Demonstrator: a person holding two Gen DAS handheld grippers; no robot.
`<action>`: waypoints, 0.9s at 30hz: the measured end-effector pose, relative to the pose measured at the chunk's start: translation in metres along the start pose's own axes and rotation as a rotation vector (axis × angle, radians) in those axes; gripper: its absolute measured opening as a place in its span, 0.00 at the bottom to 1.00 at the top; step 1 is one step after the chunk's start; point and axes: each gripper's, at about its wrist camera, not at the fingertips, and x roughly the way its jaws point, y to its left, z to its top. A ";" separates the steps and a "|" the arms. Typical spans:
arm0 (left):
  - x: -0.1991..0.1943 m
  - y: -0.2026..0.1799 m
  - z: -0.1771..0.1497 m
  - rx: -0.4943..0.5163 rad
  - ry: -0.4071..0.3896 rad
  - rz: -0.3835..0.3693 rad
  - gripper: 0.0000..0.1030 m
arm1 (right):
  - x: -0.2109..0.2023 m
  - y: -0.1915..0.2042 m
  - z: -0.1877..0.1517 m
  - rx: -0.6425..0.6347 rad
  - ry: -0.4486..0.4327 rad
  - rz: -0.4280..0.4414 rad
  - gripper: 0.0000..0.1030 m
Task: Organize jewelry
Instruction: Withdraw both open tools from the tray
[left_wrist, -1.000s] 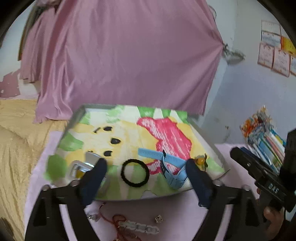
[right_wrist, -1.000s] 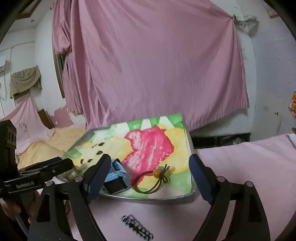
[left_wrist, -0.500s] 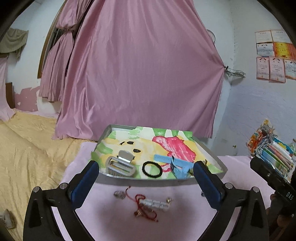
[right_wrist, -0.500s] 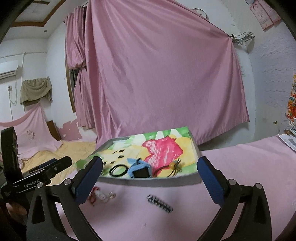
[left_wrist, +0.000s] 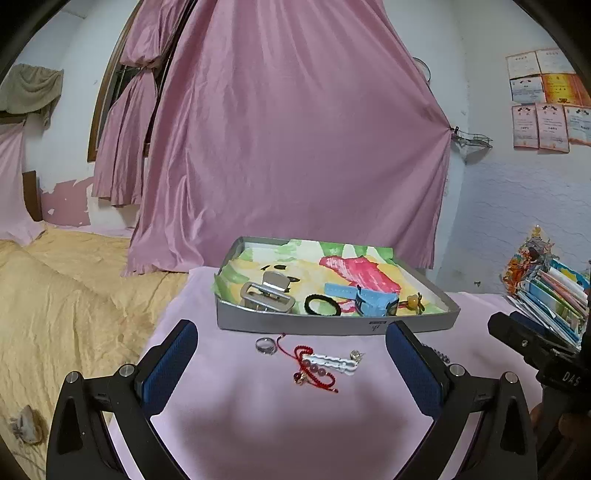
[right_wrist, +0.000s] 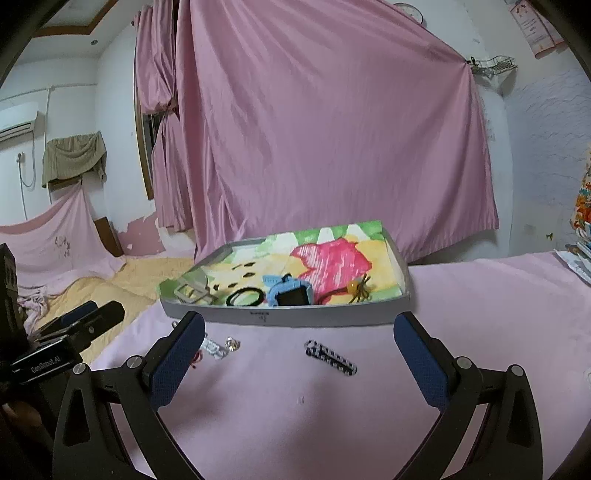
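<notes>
A grey tray (left_wrist: 332, 324) (right_wrist: 295, 318) with a colourful lining sits on the pink table. It holds a silver clip (left_wrist: 266, 295), a black hair tie (left_wrist: 322, 305), a blue watch (left_wrist: 373, 300) (right_wrist: 290, 293) and an amber-bead hair tie (left_wrist: 413, 302) (right_wrist: 356, 288). On the cloth before the tray lie a silver ring (left_wrist: 266, 346), a red bead bracelet (left_wrist: 314, 371), a white clip (left_wrist: 332, 363) and a small earring (left_wrist: 355, 355). A black-and-white hair clip (right_wrist: 331, 358) lies further right. My left gripper (left_wrist: 290, 365) and right gripper (right_wrist: 299, 354) are both open, empty and back from the tray.
A yellow bedspread (left_wrist: 66, 295) lies left of the table. A pink curtain (left_wrist: 295, 147) hangs behind the tray. A stack of books and packets (left_wrist: 550, 284) stands at the right edge.
Both grippers have pulled back and up from the tray. The loose pieces on the cloth in front of the tray have come fully into view.
</notes>
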 end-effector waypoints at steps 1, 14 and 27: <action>-0.001 0.000 -0.002 0.000 0.003 0.001 0.99 | 0.001 0.000 -0.001 0.000 0.009 0.001 0.98; 0.025 0.005 -0.014 -0.006 0.185 -0.026 0.99 | 0.038 -0.016 -0.012 0.072 0.232 0.026 0.98; 0.056 0.008 -0.018 0.012 0.370 -0.019 0.99 | 0.084 -0.014 -0.005 -0.074 0.468 0.077 0.98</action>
